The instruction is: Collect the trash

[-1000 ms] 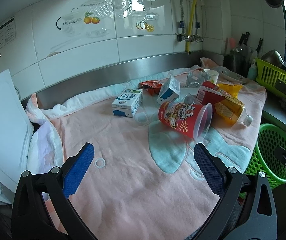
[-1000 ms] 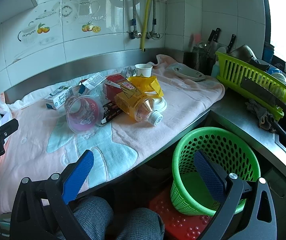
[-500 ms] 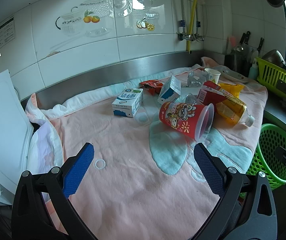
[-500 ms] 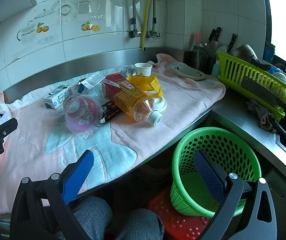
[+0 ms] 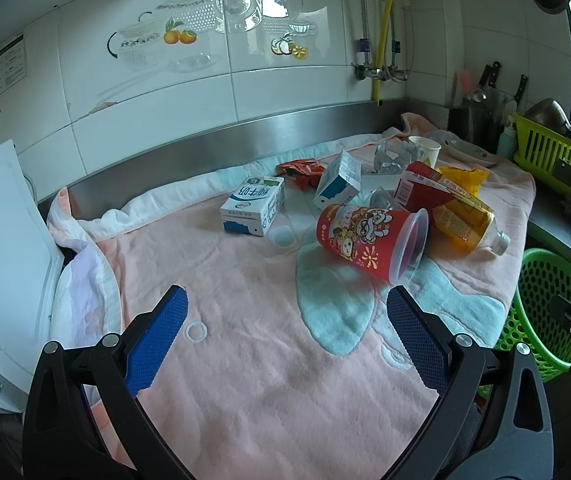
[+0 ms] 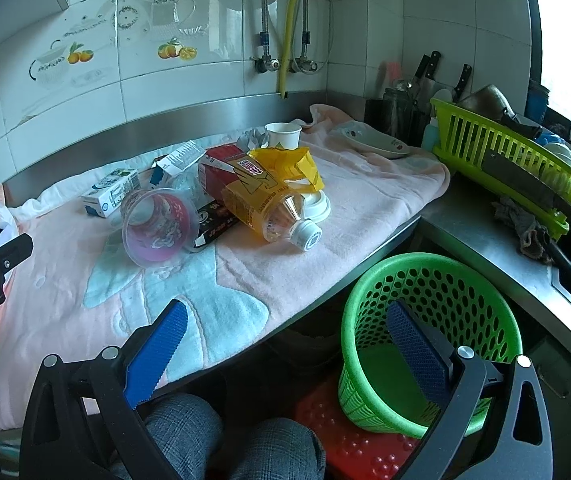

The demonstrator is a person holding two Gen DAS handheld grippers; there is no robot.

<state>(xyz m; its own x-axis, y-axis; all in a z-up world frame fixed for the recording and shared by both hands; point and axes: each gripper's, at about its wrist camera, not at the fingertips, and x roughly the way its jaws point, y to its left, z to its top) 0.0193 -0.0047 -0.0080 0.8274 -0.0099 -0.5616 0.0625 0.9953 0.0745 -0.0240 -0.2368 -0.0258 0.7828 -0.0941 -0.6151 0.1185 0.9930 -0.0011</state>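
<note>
Trash lies on a pink and blue towel: a red plastic cup on its side, a milk carton, a second carton, a red box, a yellow drink bottle, a yellow wrapper and a paper cup. A green basket stands on the floor below the counter edge. My left gripper is open and empty above the towel, short of the red cup. My right gripper is open and empty, off the counter edge beside the basket.
A white board leans at the left. A green dish rack, knives and a dish are at the right. A grey rag lies on the steel counter. A person's knees are below the right gripper.
Both views have shifted only slightly. Nothing was taken hold of or moved on the towel.
</note>
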